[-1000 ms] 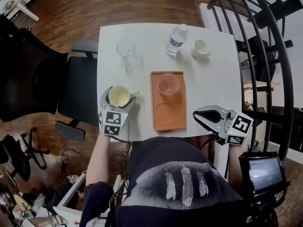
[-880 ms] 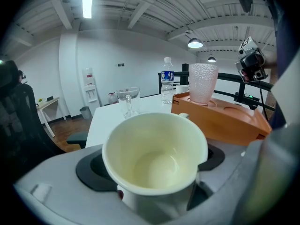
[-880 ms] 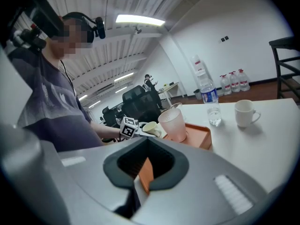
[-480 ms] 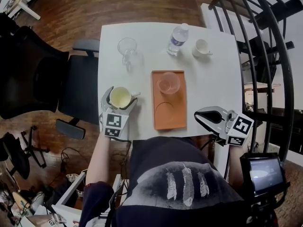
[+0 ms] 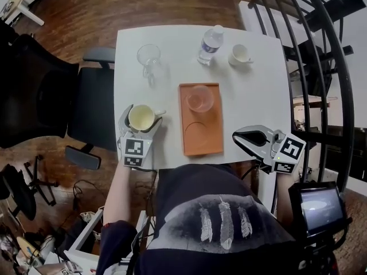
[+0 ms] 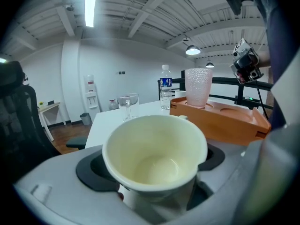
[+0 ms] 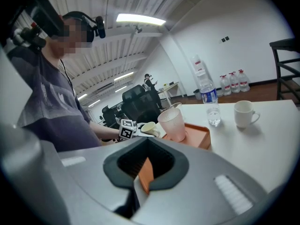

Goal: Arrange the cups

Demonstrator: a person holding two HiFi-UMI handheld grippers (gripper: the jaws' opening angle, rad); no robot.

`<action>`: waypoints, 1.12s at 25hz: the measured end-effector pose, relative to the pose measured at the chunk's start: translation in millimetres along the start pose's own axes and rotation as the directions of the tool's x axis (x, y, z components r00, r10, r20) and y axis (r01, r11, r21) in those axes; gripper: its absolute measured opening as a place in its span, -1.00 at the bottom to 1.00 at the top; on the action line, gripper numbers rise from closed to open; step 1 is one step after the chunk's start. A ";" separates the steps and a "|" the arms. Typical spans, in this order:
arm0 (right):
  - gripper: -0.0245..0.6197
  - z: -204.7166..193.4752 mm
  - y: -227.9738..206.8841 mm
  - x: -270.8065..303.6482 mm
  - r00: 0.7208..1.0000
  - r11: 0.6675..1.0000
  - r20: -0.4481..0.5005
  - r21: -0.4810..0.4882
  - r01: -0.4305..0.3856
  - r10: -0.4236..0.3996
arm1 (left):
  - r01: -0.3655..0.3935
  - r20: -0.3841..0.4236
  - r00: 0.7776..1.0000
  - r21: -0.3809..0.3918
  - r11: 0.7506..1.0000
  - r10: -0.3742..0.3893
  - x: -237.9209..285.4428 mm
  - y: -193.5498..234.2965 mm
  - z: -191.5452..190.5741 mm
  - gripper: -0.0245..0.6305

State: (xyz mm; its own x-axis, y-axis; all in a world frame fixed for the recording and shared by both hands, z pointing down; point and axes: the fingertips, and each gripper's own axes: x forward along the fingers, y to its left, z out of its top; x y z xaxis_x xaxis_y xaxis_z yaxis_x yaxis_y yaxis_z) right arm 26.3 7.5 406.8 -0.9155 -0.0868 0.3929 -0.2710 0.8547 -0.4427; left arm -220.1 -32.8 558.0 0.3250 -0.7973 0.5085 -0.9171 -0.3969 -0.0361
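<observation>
A cream cup sits between the jaws of my left gripper near the table's front left, and the pads press on its sides. In the left gripper view the cream cup fills the jaws of the left gripper, mouth toward the camera. An orange tray lies mid-table with a pink textured cup in its far recess; its near recess is bare. My right gripper rests shut and empty at the table's front right, as the right gripper view also shows for this gripper.
Along the table's far side stand a clear glass mug, a water bottle and a white cup. A black office chair is left of the table, and a dark metal railing to the right.
</observation>
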 end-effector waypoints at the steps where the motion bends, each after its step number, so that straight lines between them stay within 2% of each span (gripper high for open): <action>1: -0.91 0.3 -0.5 -1.3 1.000 1.000 0.004 0.000 0.003 -0.003 | 0.004 -0.012 1.000 -0.021 1.000 -0.004 0.1 -0.4 0.3 0.53; 5: -0.91 2.4 -1.5 -6.0 1.000 1.000 0.028 0.006 0.011 -0.011 | 0.027 -0.027 0.999 -0.086 0.996 -0.029 -7.0 -4.0 5.8 0.53; 8: -0.91 5.1 -2.5 -11.3 0.999 1.000 0.051 0.006 0.012 -0.013 | 0.052 0.018 0.999 -0.100 0.994 -0.051 -24.0 -12.4 27.4 0.53; 10: -0.91 6.3 -2.4 -16.8 0.998 1.000 0.066 0.005 0.012 -0.013 | 0.082 0.071 0.994 -0.068 0.994 -0.077 -41.9 -24.1 55.1 0.53; 13: -0.91 8.3 -1.3 -24.6 0.996 1.000 0.092 0.002 0.014 -0.014 | 0.139 0.160 0.977 0.016 0.990 -0.139 -68.5 -48.3 105.5 0.53; 16: -0.91 11.1 2.2 -31.3 0.993 1.000 0.117 -0.001 0.015 -0.015 | 0.200 0.188 0.958 0.097 0.975 -0.215 -83.5 -75.5 139.5 0.53; 20: -0.91 11.0 2.3 -39.6 0.990 1.000 0.137 -0.007 0.012 -0.011 | 0.292 0.161 0.934 0.174 0.940 -0.320 -73.0 -119.2 150.3 0.53; 25: -0.91 4.1 3.2 -52.3 0.988 1.000 0.153 -0.004 0.023 -0.022 | 0.400 0.069 0.901 0.254 0.881 -0.429 -49.1 -170.5 125.3 0.53; 28: -0.91 -0.4 -2.3 -67.1 0.986 0.999 0.165 0.011 0.032 -0.033 | 0.426 0.047 0.891 0.257 0.867 -0.451 -34.7 -189.3 120.7 0.53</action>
State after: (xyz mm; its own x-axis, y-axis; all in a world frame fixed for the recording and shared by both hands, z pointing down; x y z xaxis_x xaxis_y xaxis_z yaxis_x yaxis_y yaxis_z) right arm 88.4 11.6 381.8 -0.9425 -0.1979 0.2691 -0.3029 0.8461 -0.4386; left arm -30.0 15.1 443.4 0.7144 -0.5529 0.4289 -0.5979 -0.8008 -0.0364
